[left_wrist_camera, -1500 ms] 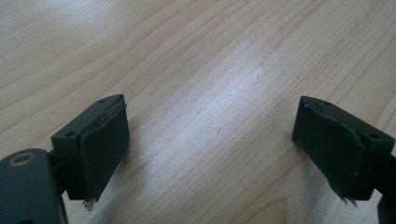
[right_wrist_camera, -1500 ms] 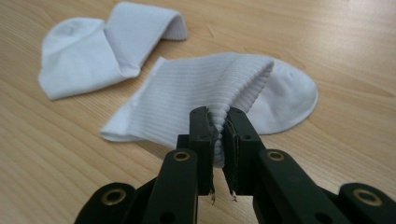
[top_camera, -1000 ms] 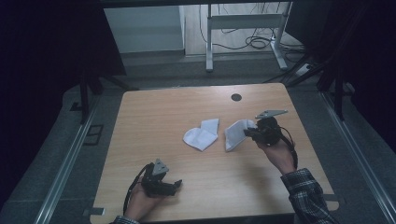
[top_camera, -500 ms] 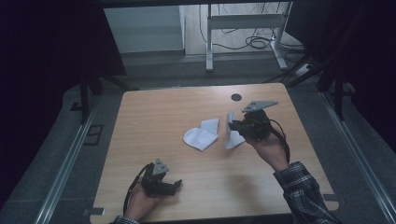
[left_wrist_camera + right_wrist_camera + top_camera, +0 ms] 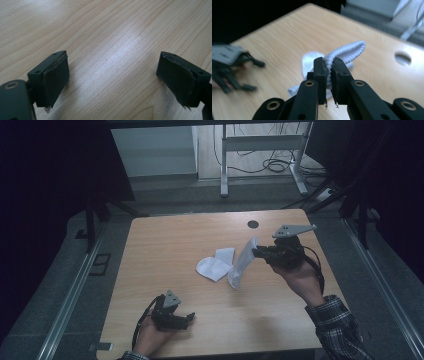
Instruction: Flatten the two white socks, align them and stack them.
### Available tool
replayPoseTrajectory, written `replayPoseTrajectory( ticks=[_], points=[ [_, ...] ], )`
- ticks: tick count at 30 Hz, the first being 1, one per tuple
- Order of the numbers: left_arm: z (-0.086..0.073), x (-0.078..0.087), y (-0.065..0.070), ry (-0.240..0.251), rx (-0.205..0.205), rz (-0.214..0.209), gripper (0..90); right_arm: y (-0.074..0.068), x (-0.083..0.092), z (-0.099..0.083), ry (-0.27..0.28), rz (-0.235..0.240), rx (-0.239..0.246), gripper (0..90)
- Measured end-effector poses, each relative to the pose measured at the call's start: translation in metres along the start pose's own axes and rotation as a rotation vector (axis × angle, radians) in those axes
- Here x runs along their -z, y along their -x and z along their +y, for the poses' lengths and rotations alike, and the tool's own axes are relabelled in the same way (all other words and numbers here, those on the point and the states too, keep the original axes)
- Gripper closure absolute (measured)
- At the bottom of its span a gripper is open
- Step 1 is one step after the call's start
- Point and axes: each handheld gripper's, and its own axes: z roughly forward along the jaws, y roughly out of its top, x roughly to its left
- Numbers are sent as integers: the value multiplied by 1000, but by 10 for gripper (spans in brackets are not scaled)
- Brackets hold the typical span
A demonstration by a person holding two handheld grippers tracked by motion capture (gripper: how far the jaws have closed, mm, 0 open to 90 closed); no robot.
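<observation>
Between the right gripper's [image 5: 328, 75] jaws, a ribbed white sock [image 5: 344, 51] hangs.

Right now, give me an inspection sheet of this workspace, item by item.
Surface: wooden table, with a round hole near the far edge.
Job's things: one white sock lifted by its cuff, toe hanging near the table; second white sock lying flat beside it.
Clutter: nothing seen.
Grippers: right gripper shut on the lifted sock; left gripper open, low over bare wood.
Cables: black cable trailing from the left gripper; loose cables on the floor beyond.
Surroundings: metal desk frame behind; dark at both sides.
</observation>
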Motion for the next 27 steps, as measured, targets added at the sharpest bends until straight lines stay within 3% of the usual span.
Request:
replayPoseTrajectory(
  ticks=[4, 5, 16, 26, 27],
  points=[
    [0, 0, 0, 1, 0, 1, 109, 16, -8, -26, -42, -21, -43, 823],
    [0, 0, 0, -1, -2, 0, 110, 26, -10, -42, -62, -34, -77, 822],
    [0, 0, 0, -2, 3, 0, 110, 60, 2, -90, -107, -110, -154, 817],
    [0, 0, 0, -2, 4, 1, 110, 83, 4, -129, -153, -168, -199, 812],
    [1, 0, 0, -2, 3, 0, 111, 88, 4, -138, -170, -192, -205, 811]
  ],
)
